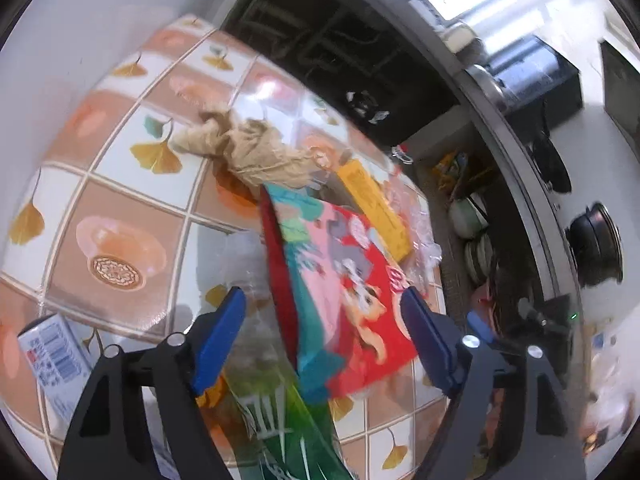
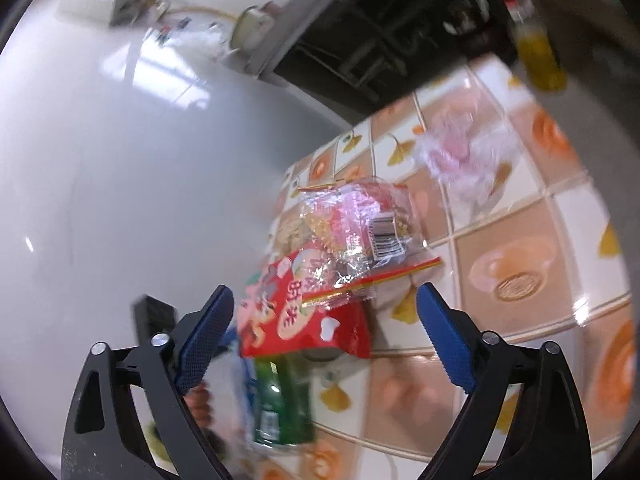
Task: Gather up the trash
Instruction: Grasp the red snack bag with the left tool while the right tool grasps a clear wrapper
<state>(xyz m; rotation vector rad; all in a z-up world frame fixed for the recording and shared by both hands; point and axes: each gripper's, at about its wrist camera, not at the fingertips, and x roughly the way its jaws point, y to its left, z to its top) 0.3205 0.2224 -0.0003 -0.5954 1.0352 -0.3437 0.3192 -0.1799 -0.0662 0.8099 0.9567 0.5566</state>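
With both grippers' jaws apart and empty, the left gripper [image 1: 324,312] should close squarely on the red bag [image 1: 352,280] lying between its fingers at twelve o'clock on the table [image 1: 120,208], avoiding the green wrapper [image 1: 280,412] underneath.

I am holding my left gripper [image 1: 322,308], black arms with blue pads, at the bottom of its frame, jaws spread wide and gripping nothing. I am holding my matching right gripper [image 2: 325,308] equally wide apart at the lower frame, pads touching nothing.
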